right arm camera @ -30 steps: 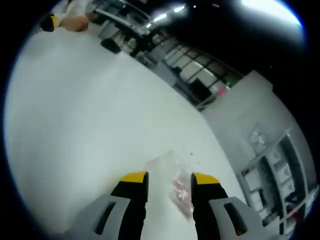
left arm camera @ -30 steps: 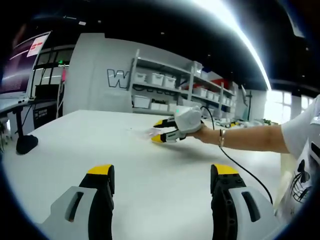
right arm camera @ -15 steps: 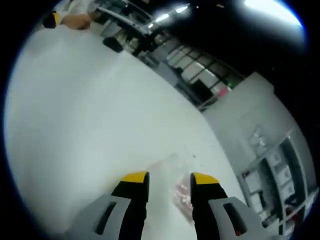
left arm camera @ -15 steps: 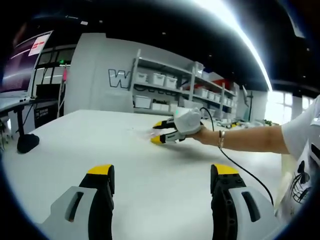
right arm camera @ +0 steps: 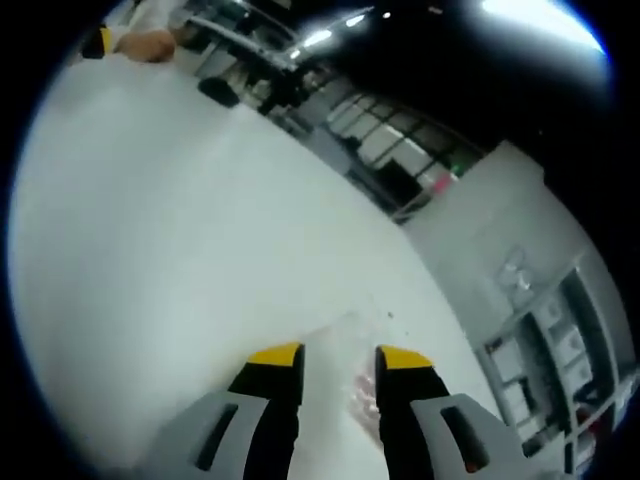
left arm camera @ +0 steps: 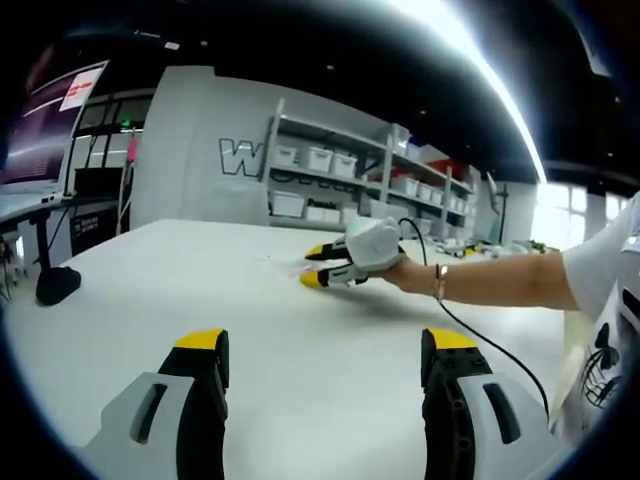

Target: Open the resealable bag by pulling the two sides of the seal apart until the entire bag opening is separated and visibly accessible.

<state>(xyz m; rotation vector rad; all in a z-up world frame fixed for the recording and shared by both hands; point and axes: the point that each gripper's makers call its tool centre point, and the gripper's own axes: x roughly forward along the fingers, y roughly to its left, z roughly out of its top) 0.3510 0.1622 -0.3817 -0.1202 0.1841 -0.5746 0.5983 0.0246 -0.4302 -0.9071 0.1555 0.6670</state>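
A clear resealable bag (right arm camera: 343,330) with pink contents lies flat on the white table (right arm camera: 150,220). My right gripper (right arm camera: 339,357) is low over it, jaws open, and the bag's near part runs between the yellow tips. In the left gripper view the bag (left arm camera: 283,265) is a faint clear sheet mid-table. The right gripper (left arm camera: 314,265) stands at its edge there, held in a person's hand, its two yellow tips apart. My left gripper (left arm camera: 326,342) hangs wide open over bare table (left arm camera: 150,300), well short of the bag, with nothing between its jaws.
A small black object (left arm camera: 55,285) sits near the table's left edge, also seen far off (right arm camera: 218,90) in the right gripper view. A cable (left arm camera: 490,345) trails from the right gripper across the table. The person's forearm (left arm camera: 500,278) reaches in from the right. Shelves with white bins (left arm camera: 320,160) stand behind.
The right gripper's jaws have drawn slightly closer together over the bag. The left gripper has stayed where it was.
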